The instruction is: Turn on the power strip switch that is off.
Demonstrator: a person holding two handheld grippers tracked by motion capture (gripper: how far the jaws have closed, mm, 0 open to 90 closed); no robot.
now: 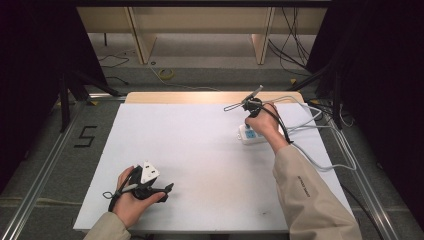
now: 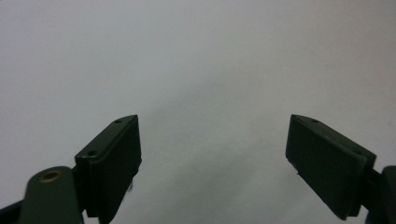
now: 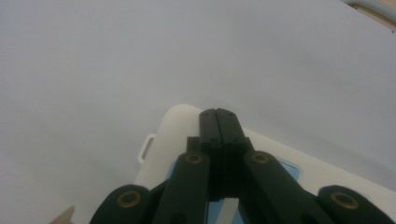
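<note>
- While the right claw (image 3: 219,121), jaws pressed together, sits on the power strip (image 1: 251,135) near the worktop's (image 1: 200,160) right edge, a switch press seems underway (a guess).
- Left claw (image 2: 212,154) rests spread near the front-left corner; next: push down squarely.

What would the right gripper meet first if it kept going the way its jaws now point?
Most likely the white power strip: in the right gripper view, the shut right gripper points down at its rounded end. Whether the tips already touch it is unclear. Beyond it lies the white table surface.
</note>
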